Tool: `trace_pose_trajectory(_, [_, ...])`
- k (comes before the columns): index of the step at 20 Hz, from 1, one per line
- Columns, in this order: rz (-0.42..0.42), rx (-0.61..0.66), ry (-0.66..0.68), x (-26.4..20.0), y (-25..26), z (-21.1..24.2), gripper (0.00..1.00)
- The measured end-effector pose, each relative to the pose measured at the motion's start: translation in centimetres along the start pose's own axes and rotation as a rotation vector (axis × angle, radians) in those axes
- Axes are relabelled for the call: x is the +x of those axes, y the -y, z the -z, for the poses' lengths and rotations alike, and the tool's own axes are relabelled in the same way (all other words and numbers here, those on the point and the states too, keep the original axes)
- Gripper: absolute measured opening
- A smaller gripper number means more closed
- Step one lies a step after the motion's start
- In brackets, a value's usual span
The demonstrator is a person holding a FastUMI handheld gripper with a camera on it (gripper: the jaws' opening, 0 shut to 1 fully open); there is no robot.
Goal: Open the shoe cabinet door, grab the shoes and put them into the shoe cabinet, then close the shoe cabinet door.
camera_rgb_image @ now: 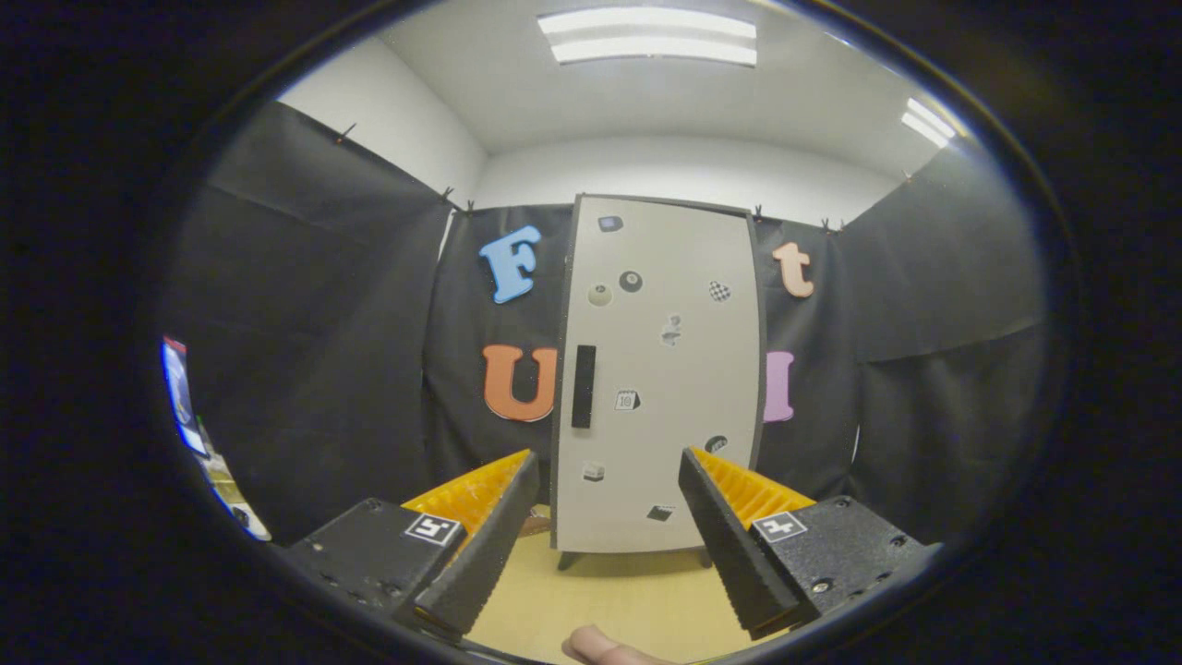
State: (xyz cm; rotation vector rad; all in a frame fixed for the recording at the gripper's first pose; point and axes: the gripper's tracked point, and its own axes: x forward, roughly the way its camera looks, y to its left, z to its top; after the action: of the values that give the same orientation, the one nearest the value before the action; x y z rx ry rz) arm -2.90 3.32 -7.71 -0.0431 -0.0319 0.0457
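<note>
The gripper (pixel 609 503) is spread wide, fingers holding nothing, ribbed pads facing each other. Beyond them the shoe cabinet (pixel 660 369) stands upright on short legs at the far edge of the pale wooden floor (pixel 614 596), long axis vertical, its flat, smooth light-grey door (pixel 683 434) shut and facing the fingers. A slim black handle (pixel 583 386) runs vertically near the door's left edge; small stickers (pixel 627 400) dot the panel. A fingertip (pixel 605 648) peeks in below.

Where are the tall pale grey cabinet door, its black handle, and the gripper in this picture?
Tall pale grey cabinet door (pixel 679 369), gripper view: bare middle of the closed panel.
Black vertical handle (pixel 583 386), gripper view: middle of the bar, near the door's edge.
Gripper (pixel 609 476), gripper view: open gap midway between its fingertips.
</note>
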Motion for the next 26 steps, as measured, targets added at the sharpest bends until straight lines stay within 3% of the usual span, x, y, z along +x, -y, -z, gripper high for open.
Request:
trace_pose_trajectory(4, [0.039,0.004,0.034,-0.7,1.2,-1.0,0.99])
trace_pose_trajectory(26, [0.039,0.033,0.017,-1.0,2.7,-0.1,0.99])
